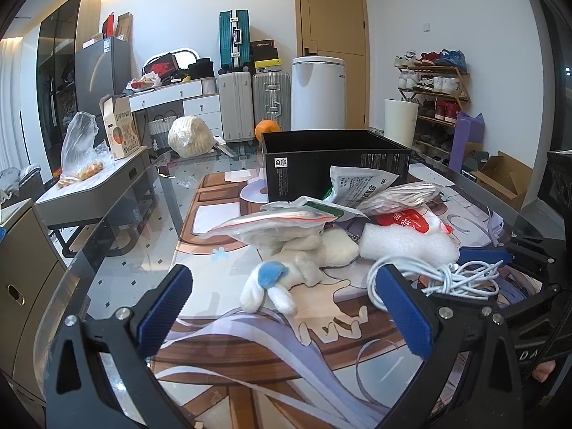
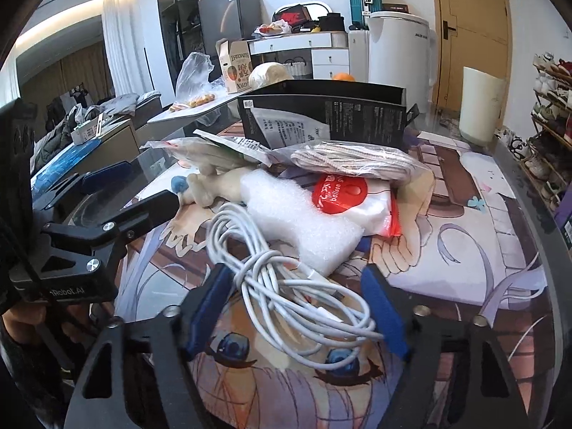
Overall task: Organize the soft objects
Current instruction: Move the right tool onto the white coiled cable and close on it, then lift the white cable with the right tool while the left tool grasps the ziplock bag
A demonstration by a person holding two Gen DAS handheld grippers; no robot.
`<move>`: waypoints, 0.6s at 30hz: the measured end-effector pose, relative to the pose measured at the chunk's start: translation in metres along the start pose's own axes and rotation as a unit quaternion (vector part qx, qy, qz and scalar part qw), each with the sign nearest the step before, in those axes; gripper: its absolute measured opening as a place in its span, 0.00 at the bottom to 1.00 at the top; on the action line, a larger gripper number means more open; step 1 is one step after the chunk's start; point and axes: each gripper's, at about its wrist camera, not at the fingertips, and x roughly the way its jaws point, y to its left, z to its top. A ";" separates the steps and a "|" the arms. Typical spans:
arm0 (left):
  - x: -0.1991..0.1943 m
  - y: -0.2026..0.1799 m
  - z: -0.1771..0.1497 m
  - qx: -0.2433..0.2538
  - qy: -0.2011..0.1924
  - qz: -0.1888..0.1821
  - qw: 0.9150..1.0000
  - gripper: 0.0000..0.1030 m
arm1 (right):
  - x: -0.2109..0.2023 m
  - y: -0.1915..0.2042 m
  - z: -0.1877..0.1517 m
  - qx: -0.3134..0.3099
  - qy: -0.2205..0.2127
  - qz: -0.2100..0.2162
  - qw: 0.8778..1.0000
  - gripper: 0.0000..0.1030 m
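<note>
Right tongs (image 2: 293, 307), half-closed, straddle the white cable (image 2: 286, 286) without pinching it; its coil runs crosswise between the jaws. Left tongs (image 1: 282, 307) gape empty, plush toy (image 1: 282, 275) just ahead.

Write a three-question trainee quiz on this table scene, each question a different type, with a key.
1. True or false: the right gripper has the white cable bundle between its fingers.
2. What lies nearest ahead of the left gripper? A plush toy, B black box, C foam sheet.
3. Fill in: the black box on the table is open at the ____.

Key: 1 true; 2 A; 3 top.
</note>
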 end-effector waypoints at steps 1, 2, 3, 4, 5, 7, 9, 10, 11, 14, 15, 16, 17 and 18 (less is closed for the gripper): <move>0.000 0.000 0.000 0.001 0.000 0.000 1.000 1.00 | -0.001 -0.001 -0.001 0.001 -0.001 0.001 1.000 0.65; 0.000 -0.001 0.000 0.002 0.000 0.000 1.000 1.00 | -0.002 -0.001 -0.002 0.000 -0.001 0.002 1.000 0.63; 0.000 0.000 0.000 0.002 0.000 0.000 1.000 1.00 | -0.003 0.000 -0.003 -0.003 -0.002 0.000 1.000 0.59; 0.000 -0.001 0.000 0.002 0.001 0.000 1.000 1.00 | -0.005 0.000 -0.004 -0.007 -0.002 -0.001 1.000 0.56; 0.001 0.000 0.000 0.002 0.001 0.000 1.000 1.00 | -0.006 0.000 -0.005 -0.009 -0.004 0.001 1.000 0.56; 0.000 -0.001 0.000 0.002 0.002 0.000 1.000 1.00 | -0.007 -0.002 -0.007 -0.012 -0.004 0.003 1.000 0.55; 0.000 0.000 0.000 0.002 0.002 0.000 1.000 1.00 | -0.008 -0.001 -0.007 -0.020 -0.004 0.003 1.000 0.54; 0.000 0.000 0.000 0.002 0.002 0.001 1.000 1.00 | -0.009 -0.001 -0.007 -0.022 -0.005 0.007 1.000 0.53; -0.001 0.001 0.000 0.001 0.002 0.000 1.000 1.00 | -0.010 -0.001 -0.007 -0.024 -0.006 0.009 1.000 0.53; -0.001 0.002 0.000 -0.002 0.003 0.000 1.000 1.00 | -0.015 0.001 -0.008 -0.036 -0.014 0.015 0.999 0.51; -0.001 0.002 0.000 -0.002 0.004 0.000 1.000 1.00 | -0.017 0.001 -0.008 -0.040 -0.016 0.016 0.999 0.51; -0.001 0.002 0.001 -0.002 0.004 0.000 1.000 1.00 | -0.018 0.002 -0.008 -0.044 -0.019 0.019 0.999 0.51; -0.001 0.002 0.001 -0.002 0.004 0.000 1.000 1.00 | -0.020 0.002 -0.008 -0.046 -0.023 0.019 0.998 0.51; -0.001 0.003 0.000 -0.002 0.004 0.000 1.000 1.00 | -0.023 0.002 -0.008 -0.049 -0.028 0.021 0.998 0.50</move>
